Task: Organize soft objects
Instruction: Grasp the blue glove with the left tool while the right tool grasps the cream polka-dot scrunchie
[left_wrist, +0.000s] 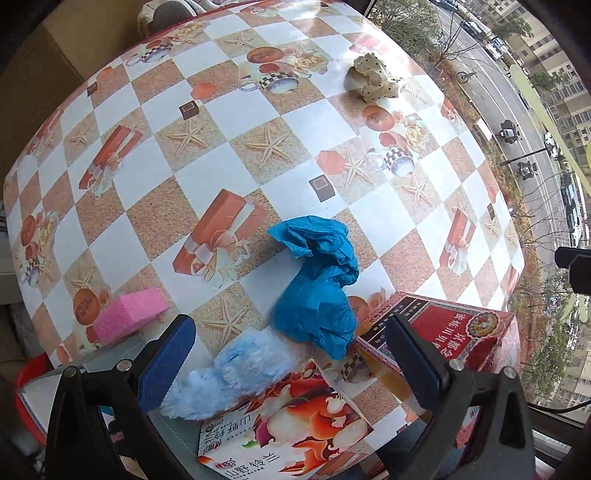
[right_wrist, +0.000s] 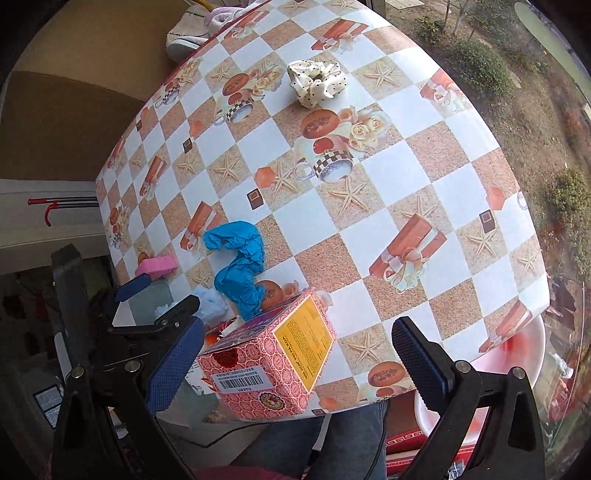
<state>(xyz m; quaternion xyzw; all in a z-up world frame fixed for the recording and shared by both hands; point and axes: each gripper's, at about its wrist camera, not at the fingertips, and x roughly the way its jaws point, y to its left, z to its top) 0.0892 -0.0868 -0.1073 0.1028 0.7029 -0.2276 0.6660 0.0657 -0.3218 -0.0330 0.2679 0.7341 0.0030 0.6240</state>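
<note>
A crumpled blue cloth lies on the checkered table, just beyond my open left gripper; it also shows in the right wrist view. A fluffy light-blue cloth lies between the left fingers, partly on a printed box. A pink sponge sits at the left edge, also seen in the right wrist view. A cream polka-dot scrunchie lies far back. My right gripper is open around a red patterned box.
The red patterned box stands at the table's near edge right of the left gripper. A red tub is below the table on the left. A white-pink basin sits below the right edge. A window borders the far side.
</note>
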